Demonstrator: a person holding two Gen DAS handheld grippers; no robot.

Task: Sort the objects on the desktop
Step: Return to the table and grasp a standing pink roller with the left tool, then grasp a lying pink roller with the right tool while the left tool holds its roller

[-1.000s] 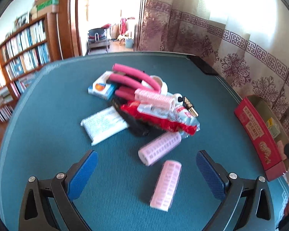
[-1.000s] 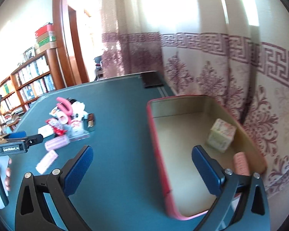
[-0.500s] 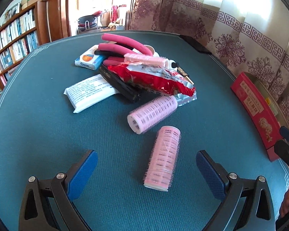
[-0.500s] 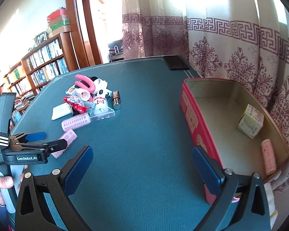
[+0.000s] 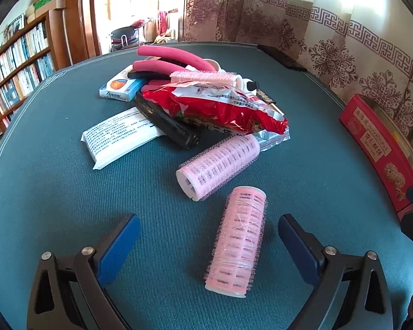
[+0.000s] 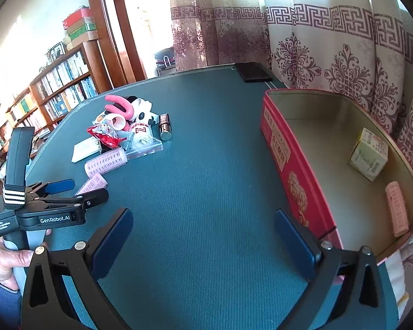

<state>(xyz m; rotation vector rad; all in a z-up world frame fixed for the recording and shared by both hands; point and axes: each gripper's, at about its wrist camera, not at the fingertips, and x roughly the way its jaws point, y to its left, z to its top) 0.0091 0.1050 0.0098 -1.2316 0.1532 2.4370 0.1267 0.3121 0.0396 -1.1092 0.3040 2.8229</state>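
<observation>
A pink hair roller (image 5: 239, 239) lies on the green table between the blue pads of my left gripper (image 5: 208, 231). Its jaws are closing and neither pad touches the roller. In the right wrist view the left gripper (image 6: 82, 189) hovers low over that same roller (image 6: 92, 184). A second pink roller (image 5: 217, 165) lies just beyond, against a pile with a red snack bag (image 5: 220, 107). My right gripper (image 6: 203, 220) is open over bare table beside the red tin box (image 6: 289, 165), with nothing between its fingers.
The pile also holds pink foam curlers (image 5: 173, 55), a blue carton (image 5: 121, 88), a black case (image 5: 168, 121) and a white packet (image 5: 118, 137). Inside the tin lie a small carton (image 6: 369, 154) and a pink roller (image 6: 396, 209). A lipstick (image 6: 165, 126) stands near the pile.
My left gripper has come down closer to the near roller and its pads have drawn in a little. The right gripper has swung left from the tin towards the table.
</observation>
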